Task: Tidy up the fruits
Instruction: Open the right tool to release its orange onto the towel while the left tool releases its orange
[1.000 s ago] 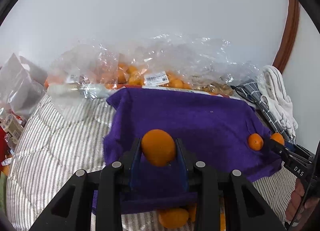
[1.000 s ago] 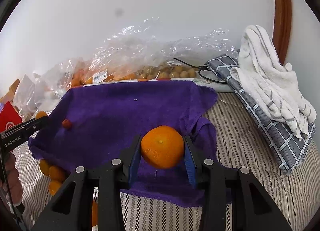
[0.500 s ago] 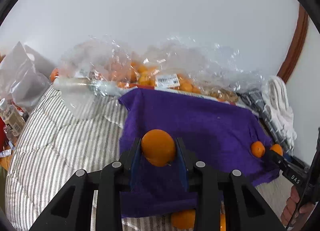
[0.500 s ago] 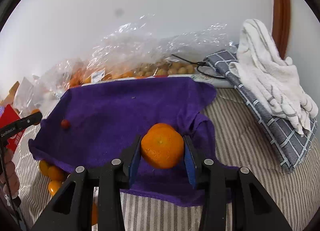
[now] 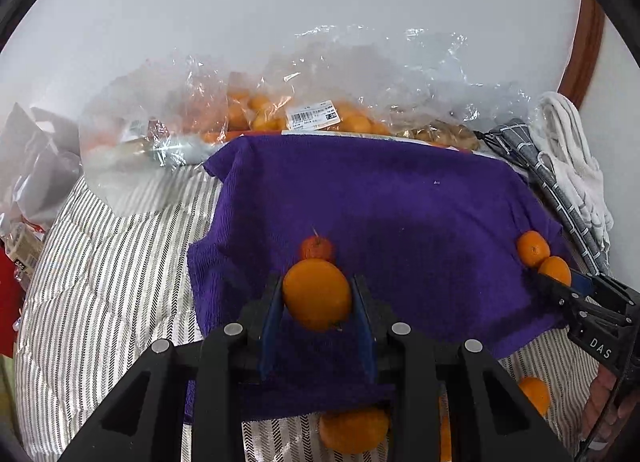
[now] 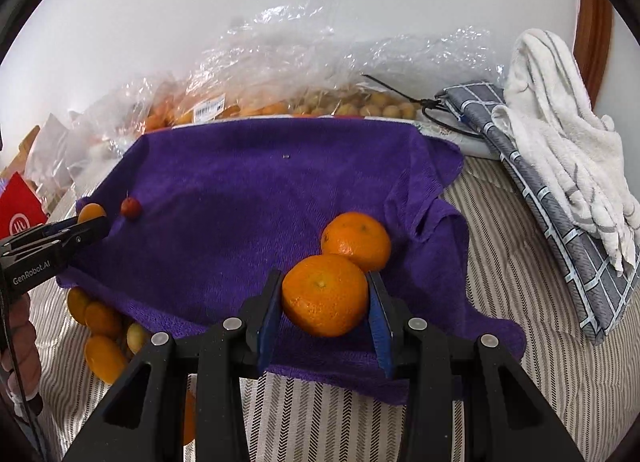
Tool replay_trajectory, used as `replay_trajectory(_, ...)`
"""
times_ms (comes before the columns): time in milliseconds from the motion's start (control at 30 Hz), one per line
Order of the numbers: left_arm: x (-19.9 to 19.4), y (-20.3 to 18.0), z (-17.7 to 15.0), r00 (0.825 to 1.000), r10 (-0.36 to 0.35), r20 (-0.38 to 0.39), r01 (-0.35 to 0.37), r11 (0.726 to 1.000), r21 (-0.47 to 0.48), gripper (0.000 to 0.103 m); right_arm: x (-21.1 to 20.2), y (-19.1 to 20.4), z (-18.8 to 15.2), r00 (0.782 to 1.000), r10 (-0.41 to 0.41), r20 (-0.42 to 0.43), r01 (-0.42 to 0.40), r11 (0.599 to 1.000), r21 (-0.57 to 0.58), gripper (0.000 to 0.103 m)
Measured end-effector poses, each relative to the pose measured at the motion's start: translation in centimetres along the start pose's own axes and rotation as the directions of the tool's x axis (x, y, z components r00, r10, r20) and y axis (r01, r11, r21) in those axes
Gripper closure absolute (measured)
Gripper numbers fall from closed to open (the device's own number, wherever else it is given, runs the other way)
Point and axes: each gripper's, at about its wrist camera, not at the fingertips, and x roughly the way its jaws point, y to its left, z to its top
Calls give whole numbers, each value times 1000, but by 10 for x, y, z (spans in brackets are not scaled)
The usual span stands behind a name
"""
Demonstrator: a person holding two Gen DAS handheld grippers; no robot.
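Note:
My left gripper is shut on an orange, held low over the near left part of a purple towel. A small red fruit lies on the towel just beyond it. My right gripper is shut on a second orange over the towel's near right part. A third orange lies on the towel just behind it. The left gripper shows at the left edge of the right wrist view, the right gripper at the right edge of the left wrist view.
Loose oranges lie on the striped bedding under the towel's near edge. Clear plastic bags of fruit stand along the back wall. A white towel on a grey checked cloth lies at the right. A red packet is at the left.
Both grippers have drawn back and lowered with their oranges. The small red fruit now shows ahead of the left gripper, and a third orange ahead of the right one.

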Motion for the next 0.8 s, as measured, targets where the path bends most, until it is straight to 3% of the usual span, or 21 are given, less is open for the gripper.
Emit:
replay_trajectory(233, 4, -2, -1, 1000, 14, -23, -14, 1000, 6, 71, 2, 0, -1, 1000, -8, -4, 8, 1000, -4, 62)
replay_trajectory(567, 10, -6, -4, 998, 31, -47, -30, 999, 29, 71, -4, 1, 0, 1000, -23, 13, 23, 1000, -18, 47)
replay_trajectory(800, 9, -7, -4, 999, 27, -46, -26, 999, 29, 70, -10, 0, 1, 999, -20, 32, 21, 1000, -8, 46)
